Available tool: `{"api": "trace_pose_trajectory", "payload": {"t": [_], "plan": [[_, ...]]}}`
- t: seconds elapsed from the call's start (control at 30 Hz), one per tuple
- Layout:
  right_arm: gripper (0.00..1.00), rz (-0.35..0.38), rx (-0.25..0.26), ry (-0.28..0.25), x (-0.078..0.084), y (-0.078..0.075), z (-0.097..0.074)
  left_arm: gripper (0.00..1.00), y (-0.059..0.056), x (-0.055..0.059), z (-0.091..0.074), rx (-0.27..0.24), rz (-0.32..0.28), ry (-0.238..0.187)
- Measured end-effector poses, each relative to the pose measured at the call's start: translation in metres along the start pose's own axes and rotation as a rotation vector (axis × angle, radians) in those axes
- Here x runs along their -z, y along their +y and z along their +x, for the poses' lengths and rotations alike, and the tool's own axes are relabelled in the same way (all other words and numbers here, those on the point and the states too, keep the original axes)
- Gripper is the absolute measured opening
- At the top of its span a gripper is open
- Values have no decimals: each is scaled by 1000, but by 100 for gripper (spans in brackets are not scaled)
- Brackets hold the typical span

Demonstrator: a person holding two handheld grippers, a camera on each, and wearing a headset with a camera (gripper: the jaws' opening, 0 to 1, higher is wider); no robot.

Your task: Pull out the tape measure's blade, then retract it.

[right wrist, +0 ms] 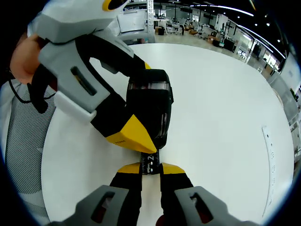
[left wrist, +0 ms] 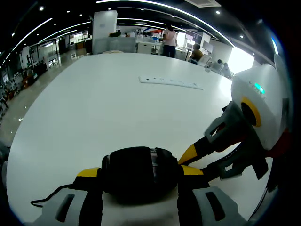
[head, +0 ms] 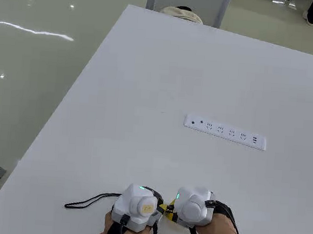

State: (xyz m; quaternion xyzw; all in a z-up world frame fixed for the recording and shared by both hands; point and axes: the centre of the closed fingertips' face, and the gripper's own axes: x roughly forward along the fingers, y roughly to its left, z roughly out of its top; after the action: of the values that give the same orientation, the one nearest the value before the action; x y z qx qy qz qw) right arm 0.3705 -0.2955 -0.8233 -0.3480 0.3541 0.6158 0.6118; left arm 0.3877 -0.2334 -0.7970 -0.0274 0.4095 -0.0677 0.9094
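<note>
We hold the tape measure (right wrist: 150, 103) at the near edge of the white surface (head: 164, 85), and the move ahead turns on how its case and its tip lie between our two hands. The left hand-held gripper (left wrist: 140, 170) is clenched on the black case, one yellow-tipped jaw on each side of it. The right hand-held gripper (right wrist: 151, 169) is clamped on the blade (right wrist: 151, 160), just outside the mouth of the case. Very little blade is out, and the first printed numbers sit right between the jaws.

In the right gripper view the blade runs straight ahead from the jaws into the case, so its long axis lines up with that gripper's own line. In the head view the two grippers stand side by side, nearly touching, with the case on the left and the tip on the right.

We judge that the pull calls for the right hand to draw away to the right along that axis while the left hand keeps the case fixed. A thin black cord (head: 87, 202) trails left from the case, and a power strip (head: 224, 132) lies well apart, farther up the surface.
</note>
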Motion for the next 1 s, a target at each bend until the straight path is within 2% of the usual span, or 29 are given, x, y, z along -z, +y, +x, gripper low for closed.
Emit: {"api": "trace_pose_trajectory", "payload": {"t": [1.0], "plan": [[14, -14, 7, -3, -6, 1, 4, 60, 0, 0, 0, 3, 4, -4]]}}
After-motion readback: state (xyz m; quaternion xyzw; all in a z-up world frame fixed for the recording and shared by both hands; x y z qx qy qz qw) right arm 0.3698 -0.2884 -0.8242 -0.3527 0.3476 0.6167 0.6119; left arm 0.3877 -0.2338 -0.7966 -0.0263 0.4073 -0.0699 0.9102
